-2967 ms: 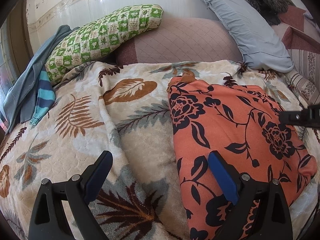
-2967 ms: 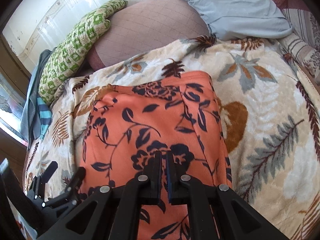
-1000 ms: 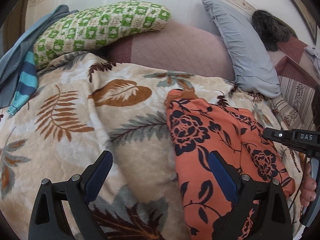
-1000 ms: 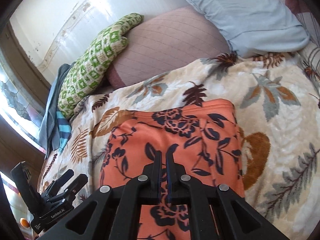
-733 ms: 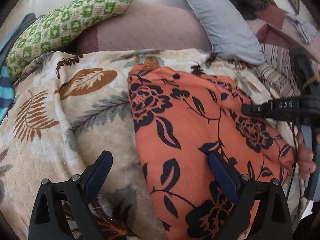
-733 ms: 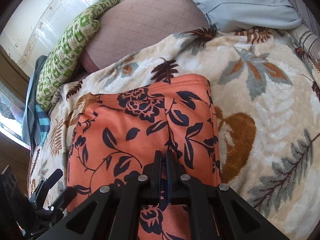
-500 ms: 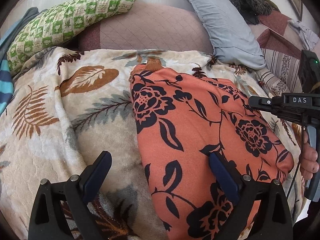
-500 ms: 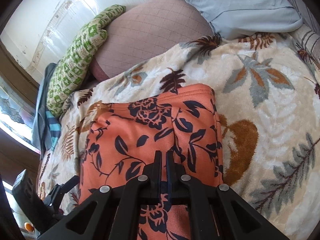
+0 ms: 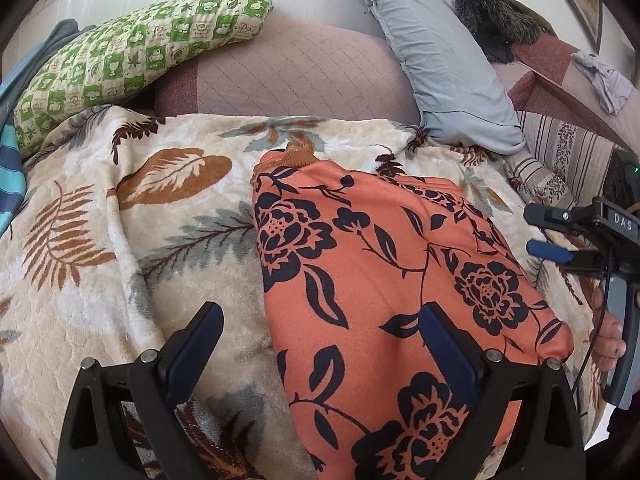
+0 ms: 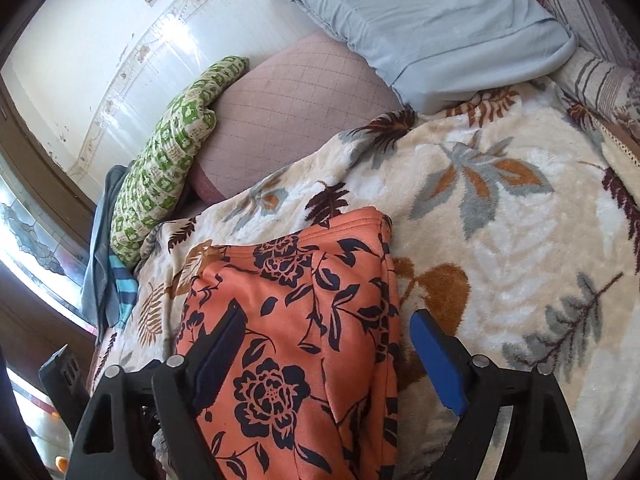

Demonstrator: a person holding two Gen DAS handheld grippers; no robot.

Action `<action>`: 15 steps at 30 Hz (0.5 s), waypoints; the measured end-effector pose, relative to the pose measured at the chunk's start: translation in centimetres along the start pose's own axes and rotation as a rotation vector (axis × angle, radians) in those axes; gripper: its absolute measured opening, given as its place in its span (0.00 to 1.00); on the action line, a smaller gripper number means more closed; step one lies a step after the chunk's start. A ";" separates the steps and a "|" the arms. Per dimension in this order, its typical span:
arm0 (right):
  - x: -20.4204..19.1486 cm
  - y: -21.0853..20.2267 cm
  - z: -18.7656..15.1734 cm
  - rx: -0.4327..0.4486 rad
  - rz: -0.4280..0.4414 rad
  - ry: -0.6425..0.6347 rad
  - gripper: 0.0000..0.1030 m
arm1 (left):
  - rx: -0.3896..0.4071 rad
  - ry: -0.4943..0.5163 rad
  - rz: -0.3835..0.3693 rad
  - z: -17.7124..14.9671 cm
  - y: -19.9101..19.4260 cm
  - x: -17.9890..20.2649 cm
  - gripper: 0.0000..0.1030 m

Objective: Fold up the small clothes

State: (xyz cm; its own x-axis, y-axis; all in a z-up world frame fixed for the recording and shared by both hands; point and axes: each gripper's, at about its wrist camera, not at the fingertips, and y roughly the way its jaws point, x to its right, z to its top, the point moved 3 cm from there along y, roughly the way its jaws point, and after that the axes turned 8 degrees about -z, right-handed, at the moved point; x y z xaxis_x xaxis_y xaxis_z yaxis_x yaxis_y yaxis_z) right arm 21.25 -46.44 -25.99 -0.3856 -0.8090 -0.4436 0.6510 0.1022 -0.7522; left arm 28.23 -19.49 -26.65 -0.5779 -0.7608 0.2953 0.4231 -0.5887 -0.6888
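Observation:
An orange garment with dark flowers (image 9: 384, 280) lies folded in a long strip on the leaf-print blanket (image 9: 120, 240). It also shows in the right wrist view (image 10: 304, 320). My left gripper (image 9: 320, 340) is open and empty, above the garment's near left edge. My right gripper (image 10: 324, 340) is open and empty, jaws spread over the garment's near right part. The right gripper also shows at the right edge of the left wrist view (image 9: 548, 232), just past the garment's right side.
A green checked pillow (image 9: 132, 56), a mauve quilted cushion (image 9: 288, 72) and a grey-blue pillow (image 9: 444, 64) line the wall behind the blanket. Blue clothes (image 10: 104, 272) hang at the far left. Striped bedding (image 9: 568, 160) lies at the right.
My right gripper was shut and has opened wide over the garment. My left gripper stays open and has shifted only slightly. The garment lies as before.

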 end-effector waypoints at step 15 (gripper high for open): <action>2.6 -5.2 -4.7 -0.066 0.163 0.265 0.84 | 0.058 0.074 0.111 -0.1 -3.5 3.8 0.95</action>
State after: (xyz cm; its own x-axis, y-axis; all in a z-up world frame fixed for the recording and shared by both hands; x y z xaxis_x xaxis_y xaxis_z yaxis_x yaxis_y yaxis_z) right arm 13.77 -46.29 -25.51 -0.4420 -0.6011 -0.6659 0.6778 0.2625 -0.6868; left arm 24.43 -20.31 -23.21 -0.5741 -0.8012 0.1687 0.5254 -0.5185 -0.6747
